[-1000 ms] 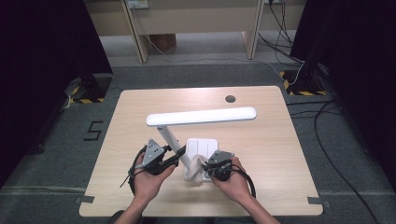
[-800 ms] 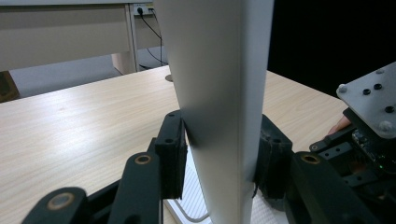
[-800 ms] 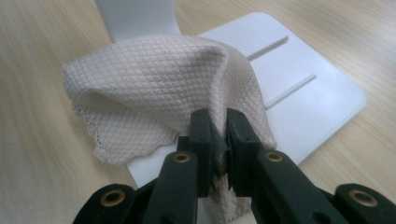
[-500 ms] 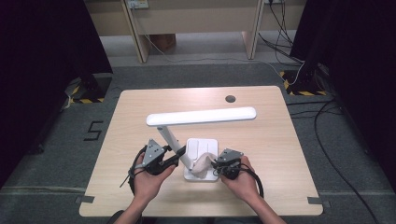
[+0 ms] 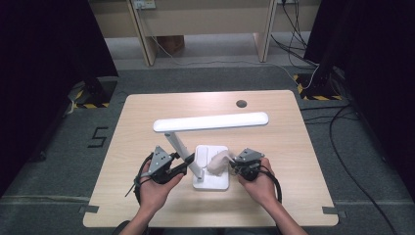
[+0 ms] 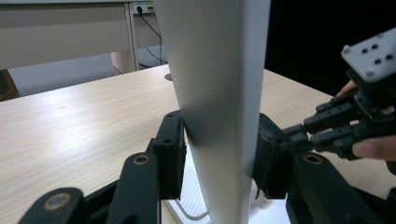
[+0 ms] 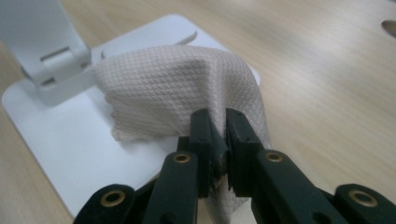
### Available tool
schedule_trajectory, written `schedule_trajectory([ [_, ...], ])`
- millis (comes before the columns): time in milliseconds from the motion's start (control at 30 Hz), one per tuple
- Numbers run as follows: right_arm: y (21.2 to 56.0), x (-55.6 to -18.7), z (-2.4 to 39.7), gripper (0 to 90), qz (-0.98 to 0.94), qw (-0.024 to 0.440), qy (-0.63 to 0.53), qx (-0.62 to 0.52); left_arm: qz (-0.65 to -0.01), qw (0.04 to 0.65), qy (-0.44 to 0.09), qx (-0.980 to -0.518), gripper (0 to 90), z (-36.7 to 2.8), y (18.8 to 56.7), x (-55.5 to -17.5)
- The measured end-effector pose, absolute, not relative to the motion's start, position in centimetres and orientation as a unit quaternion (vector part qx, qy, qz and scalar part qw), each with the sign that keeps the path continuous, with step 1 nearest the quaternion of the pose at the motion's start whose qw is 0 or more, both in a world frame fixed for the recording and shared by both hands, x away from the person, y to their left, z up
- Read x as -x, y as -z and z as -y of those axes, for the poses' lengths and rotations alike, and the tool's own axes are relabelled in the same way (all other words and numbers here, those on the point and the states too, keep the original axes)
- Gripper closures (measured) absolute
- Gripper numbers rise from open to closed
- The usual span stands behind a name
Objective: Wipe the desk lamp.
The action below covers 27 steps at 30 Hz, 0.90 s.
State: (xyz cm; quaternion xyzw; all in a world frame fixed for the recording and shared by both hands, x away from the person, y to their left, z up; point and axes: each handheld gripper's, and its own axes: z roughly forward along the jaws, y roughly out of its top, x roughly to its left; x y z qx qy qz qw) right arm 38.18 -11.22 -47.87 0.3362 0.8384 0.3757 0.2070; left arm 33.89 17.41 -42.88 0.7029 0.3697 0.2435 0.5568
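The right gripper [image 7: 215, 140], clamped on a cloth [image 7: 187, 88] lying over the lamp base [image 7: 60, 140], could slide the lamp if it wipes hard, since the left gripper's [image 6: 219, 154] jaws have just been easing open around the lamp stem [image 6: 219, 93].

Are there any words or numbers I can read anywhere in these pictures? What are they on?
"5" – a big dark number on the grey floor left of the table.
The lamp, its base, the cloth and both grippers carry no writing that can be read.
The wall outlet plate at the top is too small to read.
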Motion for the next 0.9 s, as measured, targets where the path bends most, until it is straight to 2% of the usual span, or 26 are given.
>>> schedule_trajectory([
  [400, 46.4, -40.1, 7.2, 83.0, -0.842, 0.213, -0.386, -0.310, -0.369, 0.556, -0.244, -0.703, 59.0, -17.4, 42.9, -33.9],
  [900, 48.1, -40.6, 3.8, 83.0, -0.868, 0.197, -0.360, -0.281, -0.370, 0.557, -0.244, -0.702, 59.2, -17.3, 42.9, -33.9],
])
